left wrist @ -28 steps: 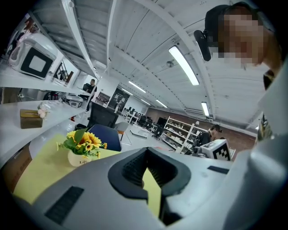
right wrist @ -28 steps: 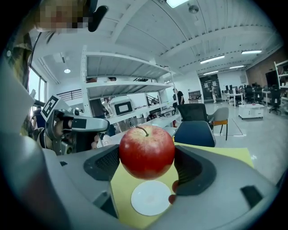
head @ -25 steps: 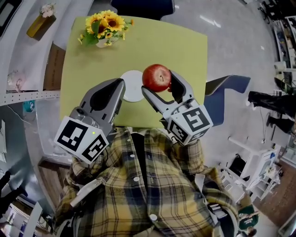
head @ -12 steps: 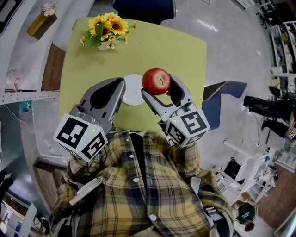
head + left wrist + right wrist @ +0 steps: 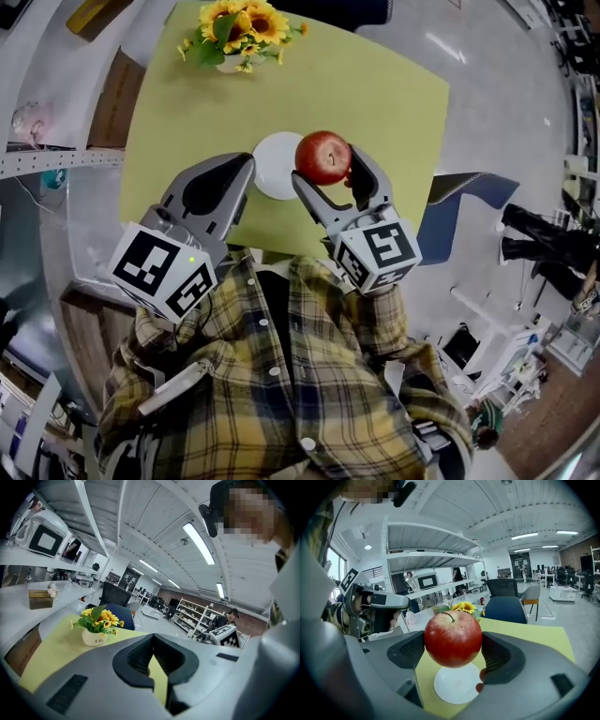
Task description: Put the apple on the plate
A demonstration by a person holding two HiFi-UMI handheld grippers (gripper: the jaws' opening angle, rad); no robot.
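Apple [image 5: 323, 157] [image 5: 453, 638]: red, stem up, sitting between the two jaws of the right gripper [image 5: 328, 169] [image 5: 453, 652]. Jaws are pinching it from both sides, at about its middle. The apple is hanging in the air over the table [image 5: 375, 103], not resting on anything.

Plate [image 5: 272, 180] [image 5: 457, 688]: white, round, lying flat on the yellow-green table top. In the head view the apple is overlapping the plate's right edge. In the right gripper view the plate is showing below the apple, framed between the jaws.

Left gripper [image 5: 242, 173] [image 5: 152, 641]: hovering just left of the plate, beside the right gripper. Its jaws are pressing together at the tips and are holding nothing; a sliver of table is showing through the gap behind the tips.

Sunflowers [image 5: 239, 28] [image 5: 97, 623] [image 5: 465, 606]: standing in a small white pot at the far edge of the table, well apart from the plate.

Chair [image 5: 459, 202]: blue, standing off the table's right side.

Person: wearing a yellow plaid shirt [image 5: 281, 394], which is filling the lower part of the head view.
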